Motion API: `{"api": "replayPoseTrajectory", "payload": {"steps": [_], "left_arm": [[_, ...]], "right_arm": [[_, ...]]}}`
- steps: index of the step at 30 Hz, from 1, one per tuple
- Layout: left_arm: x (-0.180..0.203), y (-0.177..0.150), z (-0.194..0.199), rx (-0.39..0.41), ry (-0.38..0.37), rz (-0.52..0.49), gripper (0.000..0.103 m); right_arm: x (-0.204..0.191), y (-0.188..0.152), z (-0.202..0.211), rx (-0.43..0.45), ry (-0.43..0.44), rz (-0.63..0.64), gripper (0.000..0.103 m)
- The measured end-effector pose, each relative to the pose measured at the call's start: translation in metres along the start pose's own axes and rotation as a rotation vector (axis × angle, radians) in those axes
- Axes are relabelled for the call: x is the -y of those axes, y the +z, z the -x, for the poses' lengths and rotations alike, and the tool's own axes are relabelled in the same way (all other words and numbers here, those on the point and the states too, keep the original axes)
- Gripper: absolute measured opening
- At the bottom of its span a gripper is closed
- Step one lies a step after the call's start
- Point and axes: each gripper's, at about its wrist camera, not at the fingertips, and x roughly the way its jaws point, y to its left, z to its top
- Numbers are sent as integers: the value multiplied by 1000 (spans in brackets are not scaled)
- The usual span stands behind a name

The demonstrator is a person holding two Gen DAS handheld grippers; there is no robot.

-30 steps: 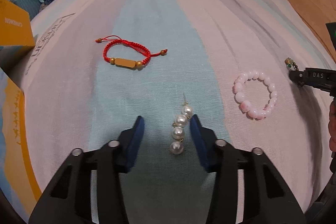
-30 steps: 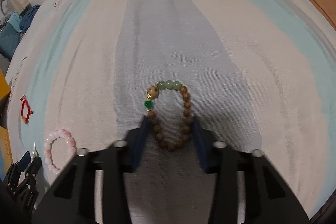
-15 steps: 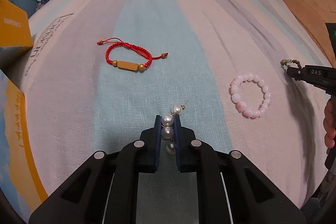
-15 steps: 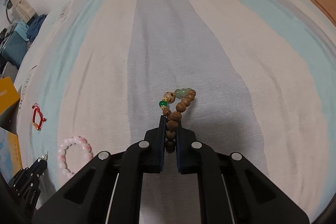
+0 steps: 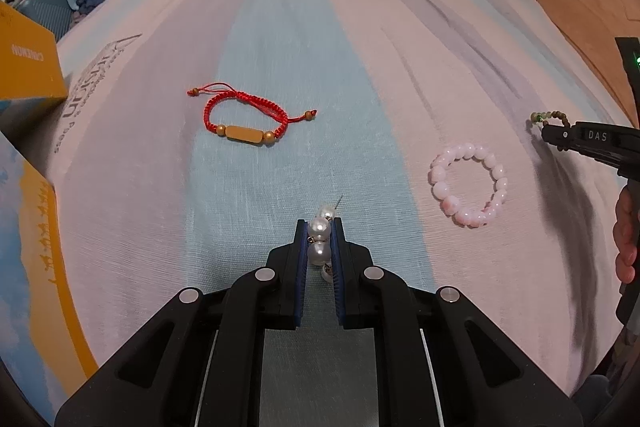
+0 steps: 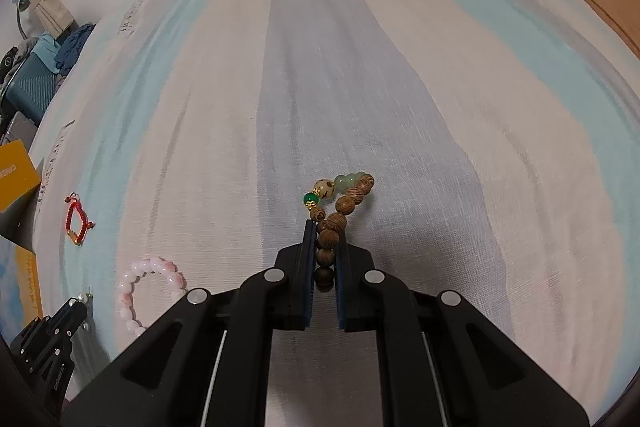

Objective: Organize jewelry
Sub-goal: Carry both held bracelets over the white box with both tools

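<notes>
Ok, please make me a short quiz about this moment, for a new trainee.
1. True or false: the left gripper is shut on the pearl earring.
2. What does the right gripper hold? A. pink bead bracelet B. wooden bead bracelet C. red cord bracelet
3. Fill in: the two pieces not held lie on the striped ____.

Key: 1 true; 2 B; 3 bedsheet.
</notes>
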Motion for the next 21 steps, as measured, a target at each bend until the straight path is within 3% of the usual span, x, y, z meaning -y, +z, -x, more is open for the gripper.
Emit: {"api": "replayPoseTrajectory", "payload": {"steps": [21], "left_arm": [[5, 6, 20, 19, 9, 5, 10]], "right_arm": [[-22, -5, 17, 19, 9, 50, 7]]}}
